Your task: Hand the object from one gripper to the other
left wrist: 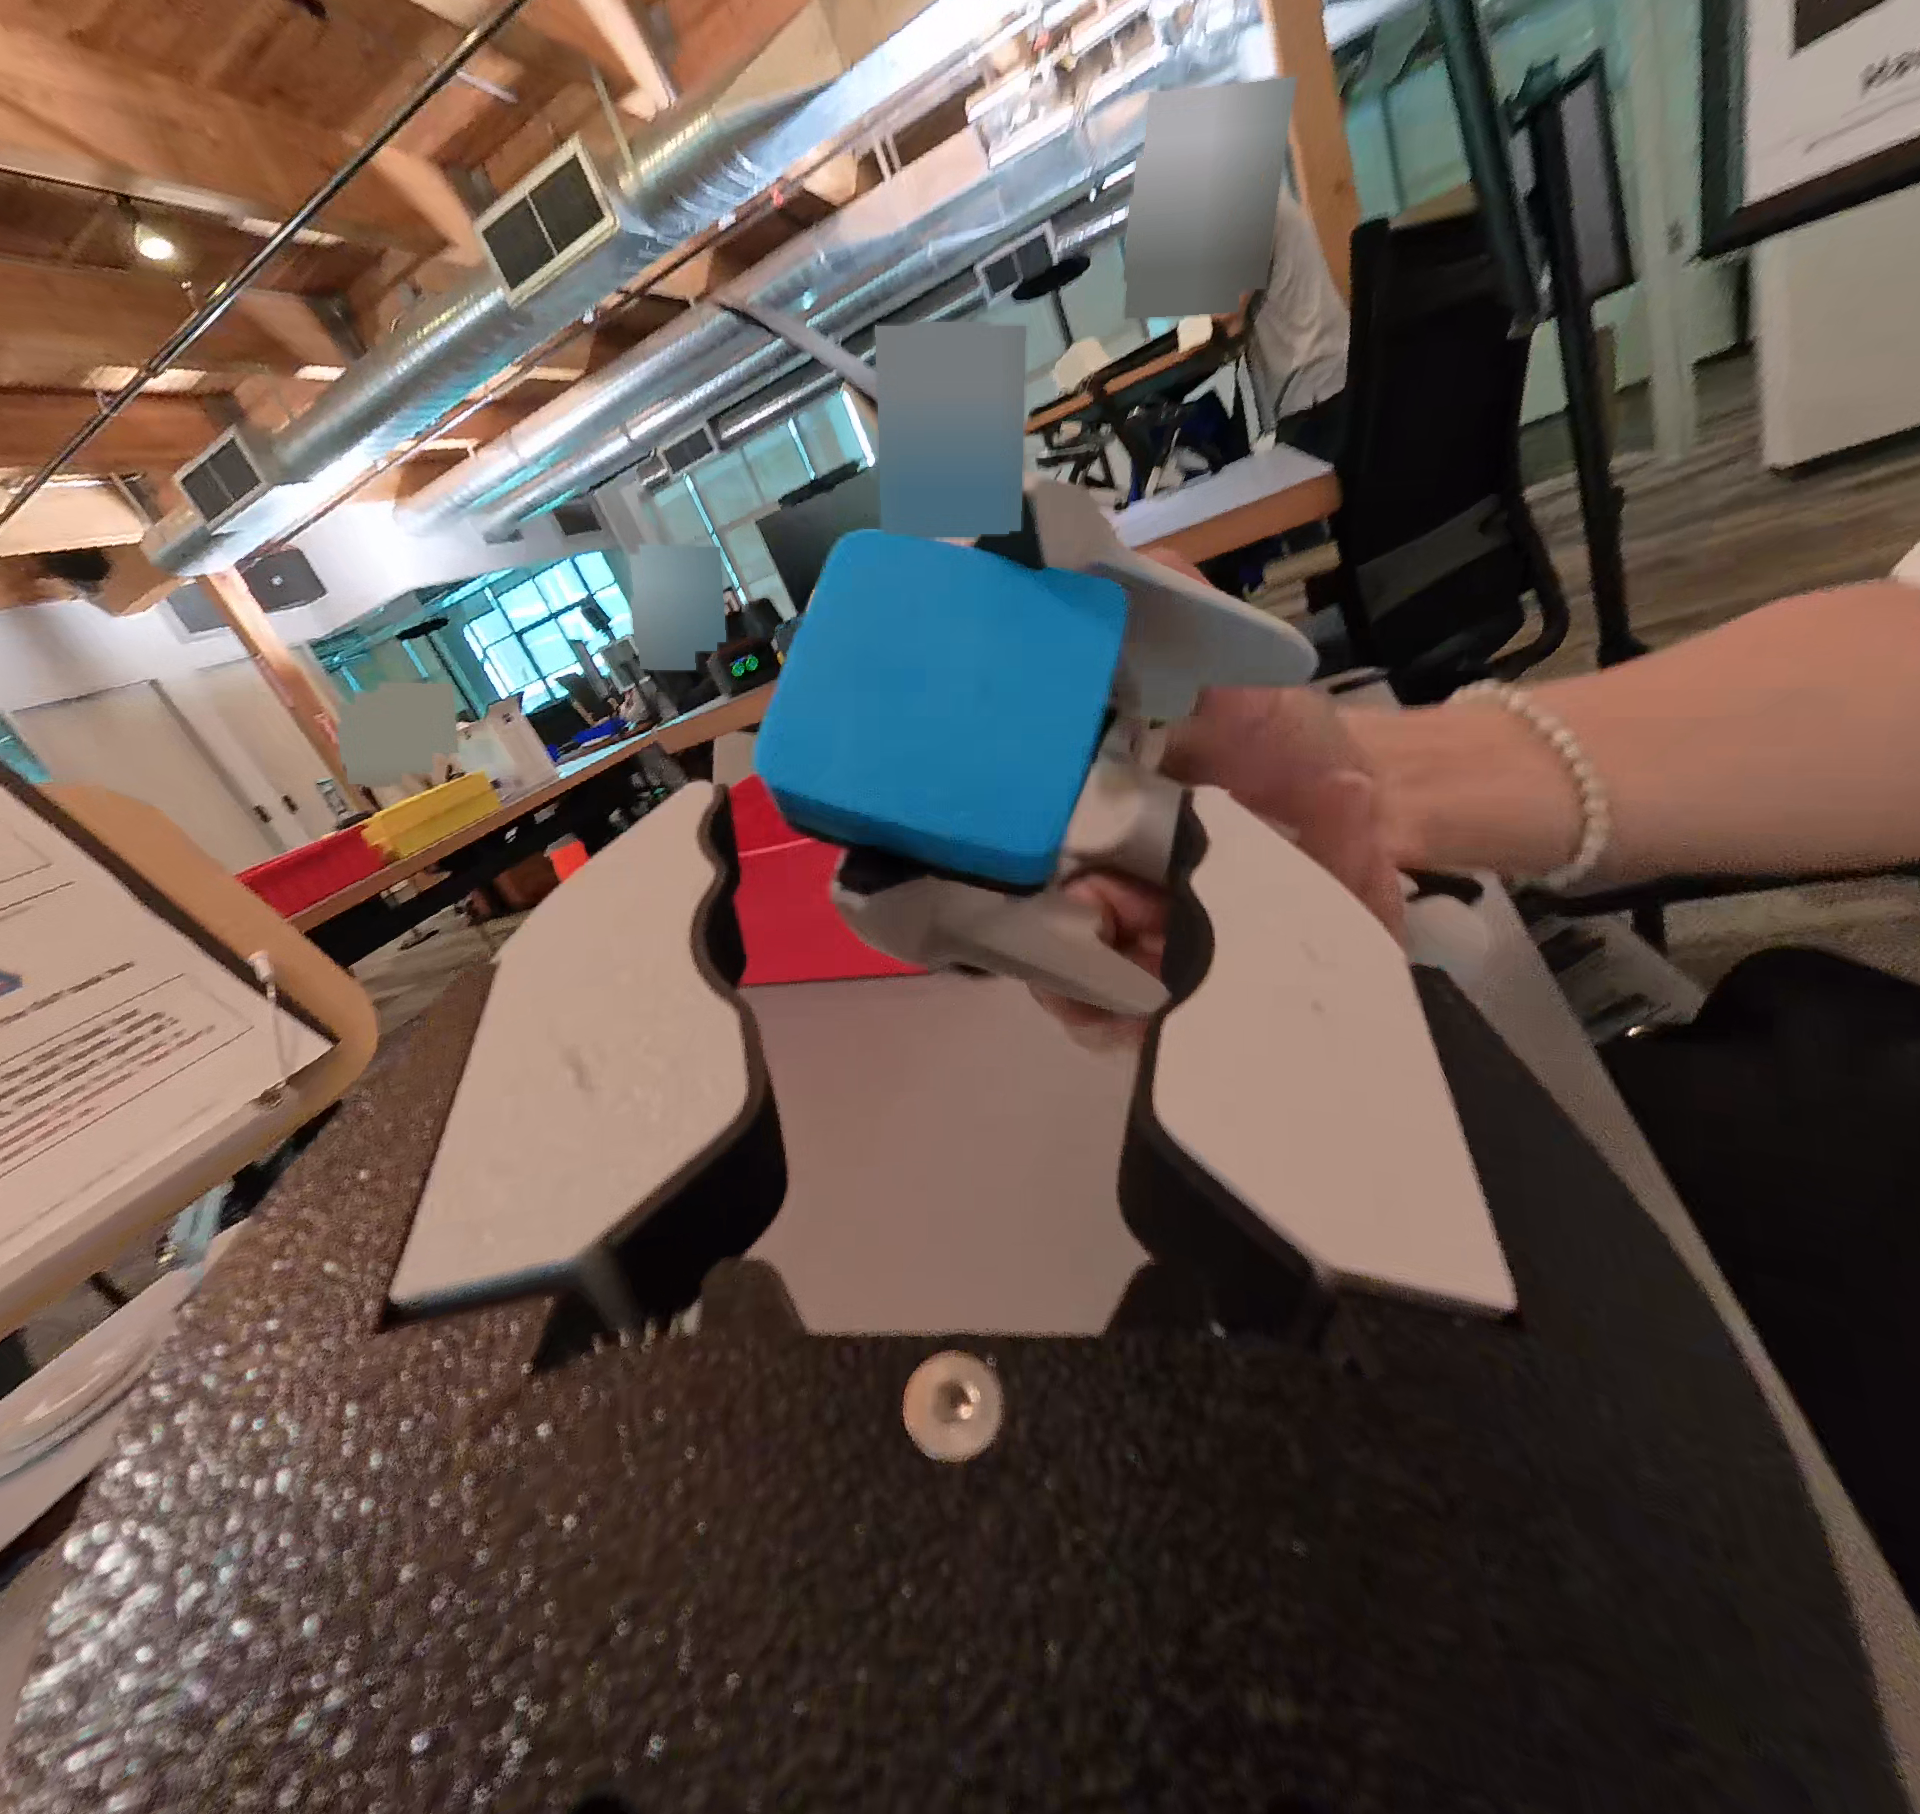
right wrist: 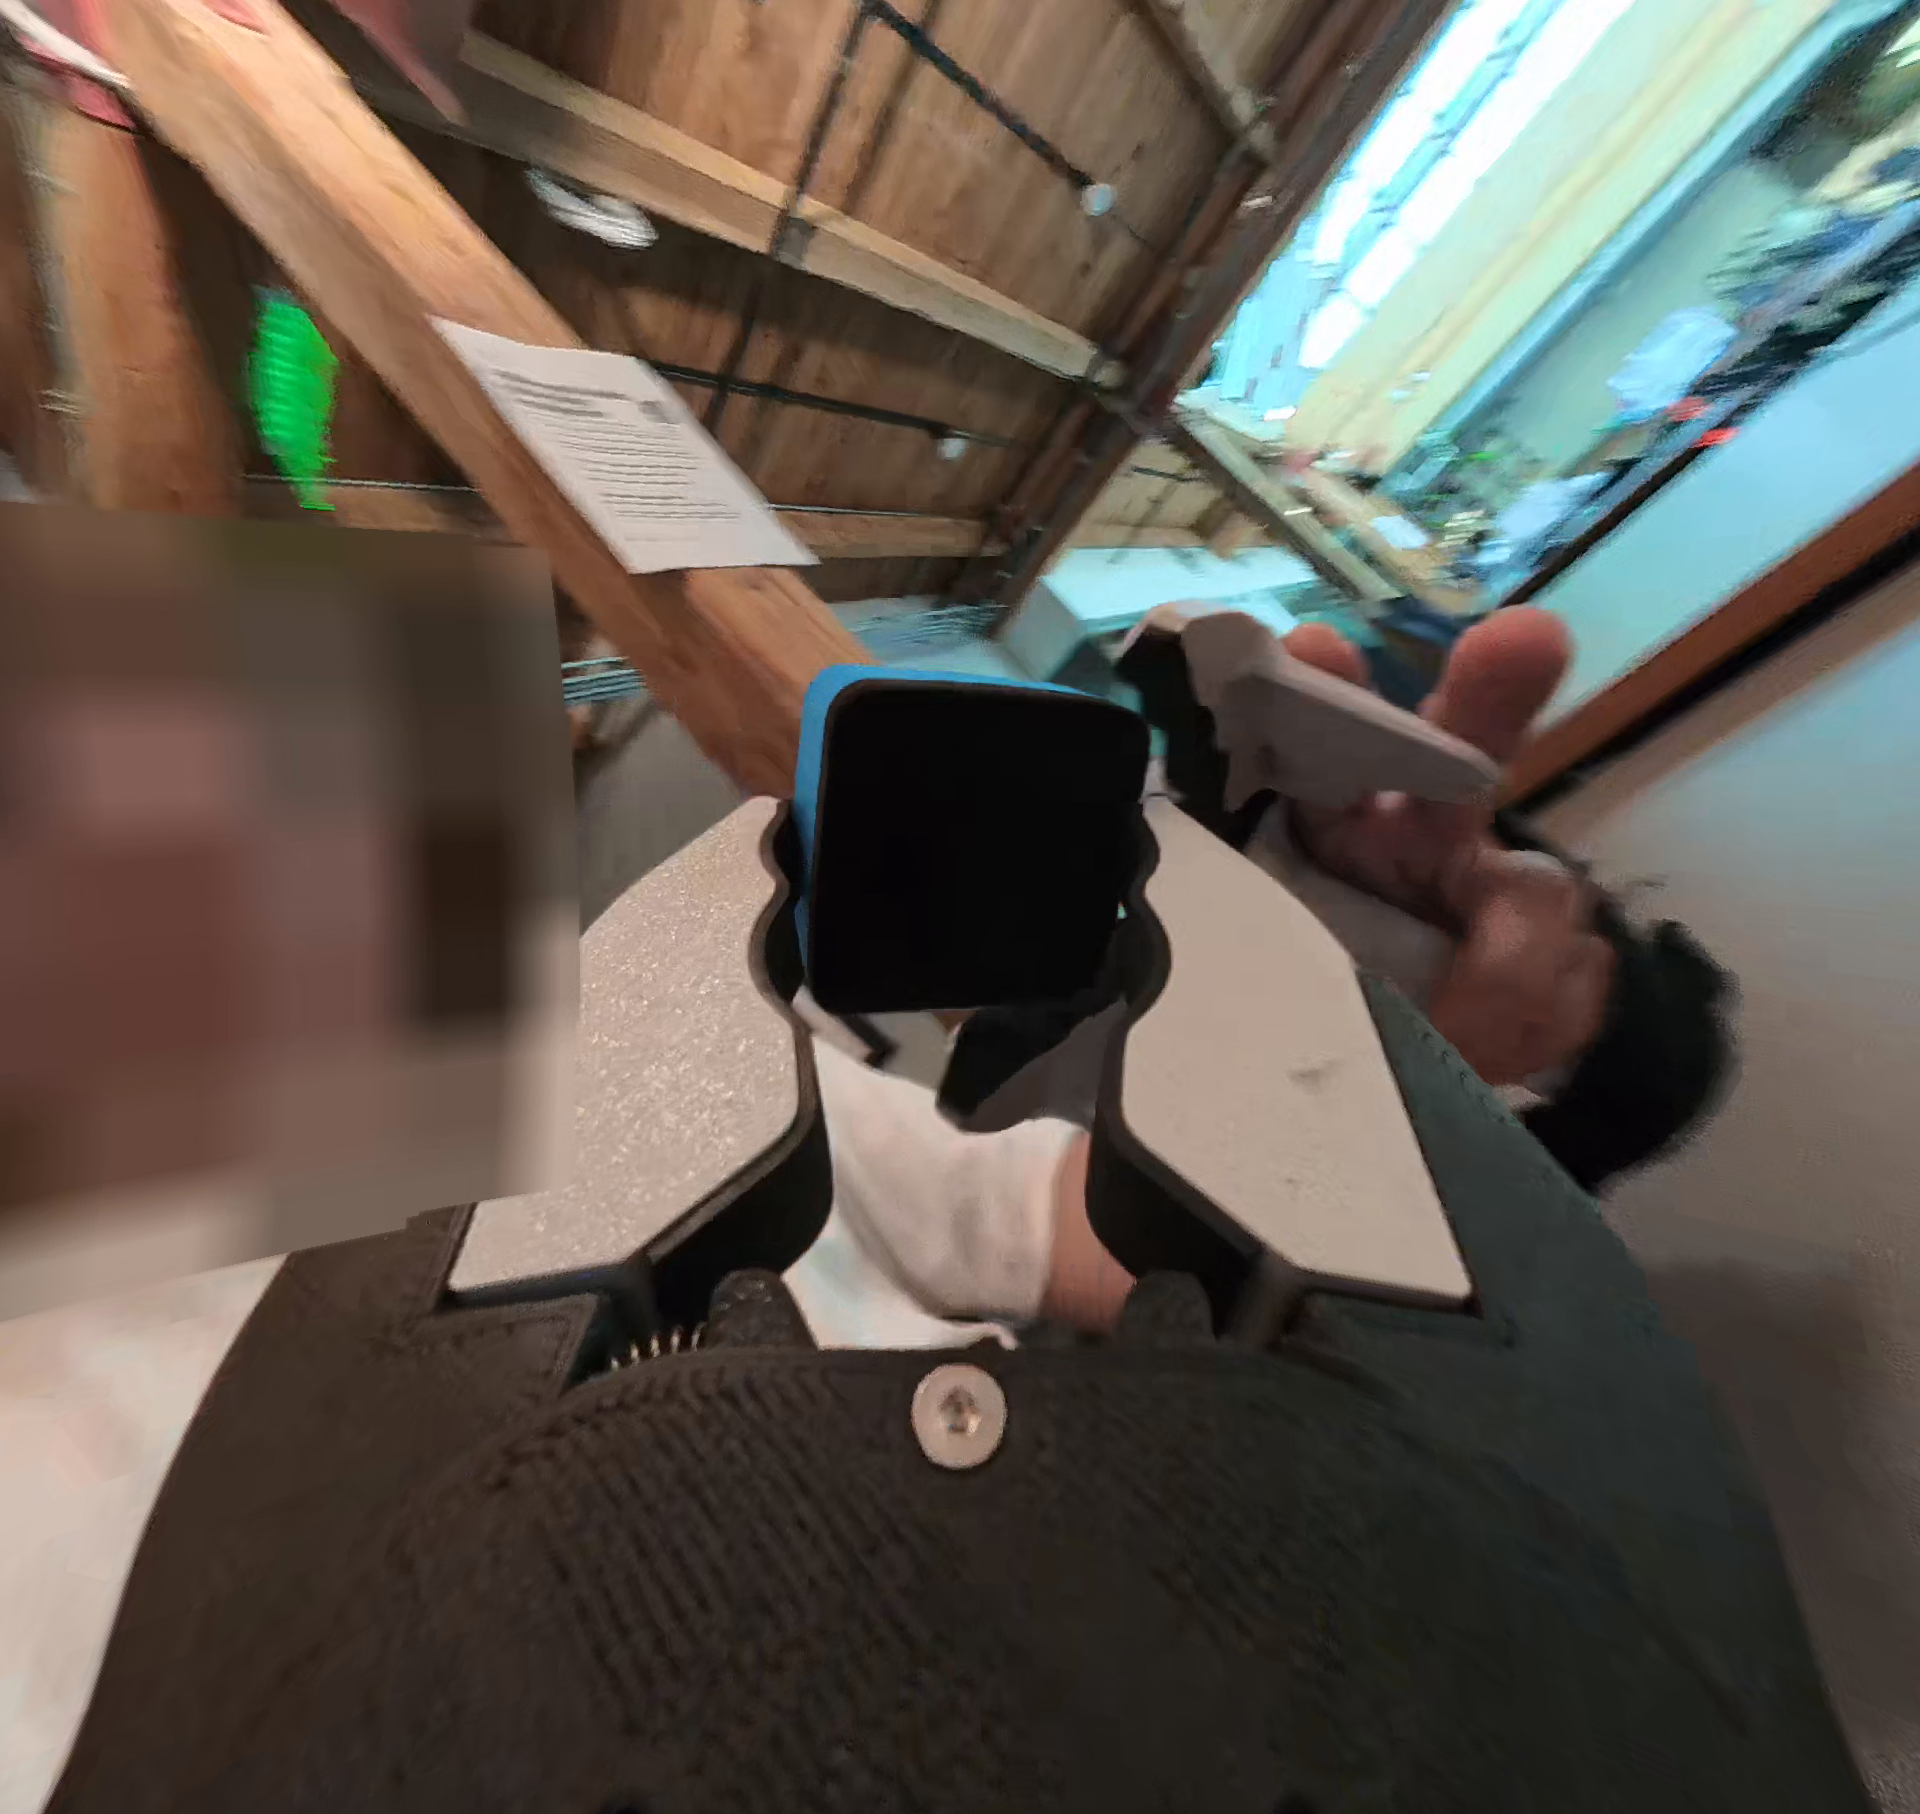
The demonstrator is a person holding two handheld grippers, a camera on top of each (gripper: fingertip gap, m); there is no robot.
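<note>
The object is a flat square block, blue (left wrist: 940, 704) on one face and black (right wrist: 971, 845) on the other. My right gripper (right wrist: 961, 839) is shut on it, with a fingertip on each side edge. In the left wrist view the right gripper's grey fingers (left wrist: 1205, 621) hold the block up in the air, with a person's hand (left wrist: 1299, 788) behind them. My left gripper (left wrist: 953, 819) is open and empty, its fingertips just short of the block. In the right wrist view the left gripper's fingers (right wrist: 1320, 715) stand spread above and below the block, not touching it.
A red box (left wrist: 800, 923) shows behind the left fingertips. A board with a paper sheet (left wrist: 125, 1016) is close at the left. Tables with red and yellow bins (left wrist: 416, 819) and a black chair (left wrist: 1434, 517) stand farther off. A wooden post with a sheet (right wrist: 623, 455) is behind the block. My two grippers' fingertips are within a few centimetres of each other.
</note>
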